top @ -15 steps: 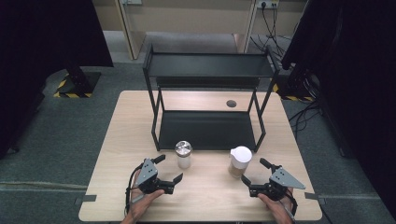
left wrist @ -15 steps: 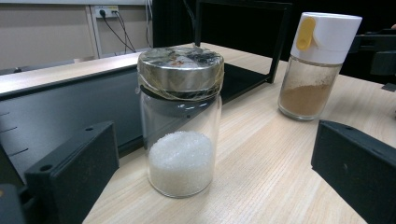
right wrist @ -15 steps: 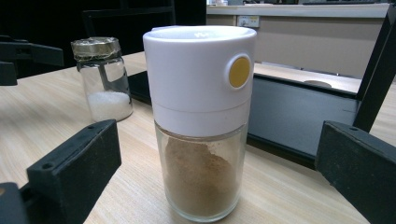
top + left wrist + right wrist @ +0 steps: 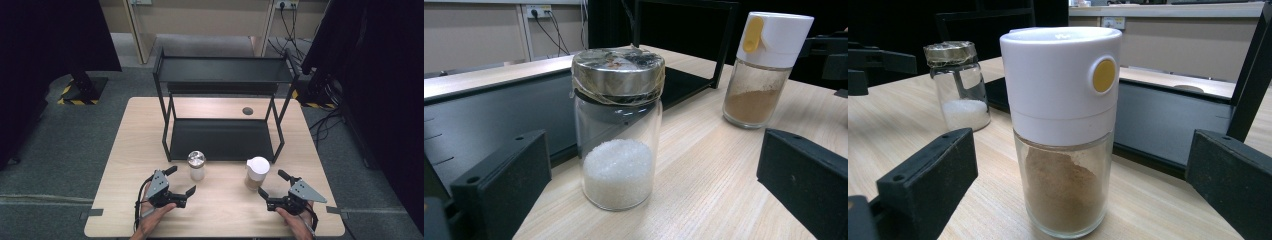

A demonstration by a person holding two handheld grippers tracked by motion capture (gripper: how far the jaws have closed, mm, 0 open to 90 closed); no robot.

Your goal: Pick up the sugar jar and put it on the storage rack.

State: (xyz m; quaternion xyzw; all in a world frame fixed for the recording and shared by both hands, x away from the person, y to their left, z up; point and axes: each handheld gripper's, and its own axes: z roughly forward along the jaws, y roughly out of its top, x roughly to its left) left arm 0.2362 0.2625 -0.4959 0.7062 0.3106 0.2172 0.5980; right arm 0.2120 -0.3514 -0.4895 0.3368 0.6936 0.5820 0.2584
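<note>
Nearest, at the table's front edge: left gripper at about 7 o'clock, jaws spread wide apart and holding nothing, gripped by a hand coming in from below. Right gripper at about 5 o'clock, jaws likewise spread wide and empty, held by the other hand.

Just beyond, toward 12 o'clock of the left gripper: a glass jar with a silver lid, part filled with white grains, upright on the bare wood. In the left gripper view, the same jar between the two black jaws but clear of both.

Toward 11 o'clock of the right gripper: a glass shaker with a white cap and brown powder, also upright. In the right gripper view, the shaker centred between the open jaws, untouched, yellow button facing the camera. Jar and shaker well apart, with bare light wood between them.

Farther, at table centre toward 12 o'clock: a black two-tier metal rack, lower shelf just behind both containers, both shelves bare. A small dark round grommet in the tabletop behind the rack.

Open wood at 9 and 3 o'clock, out to both side edges.

Beyond the table: grey floor, black curtains at either side, yellow-black striped bases, cables and a wall socket at the far wall.
</note>
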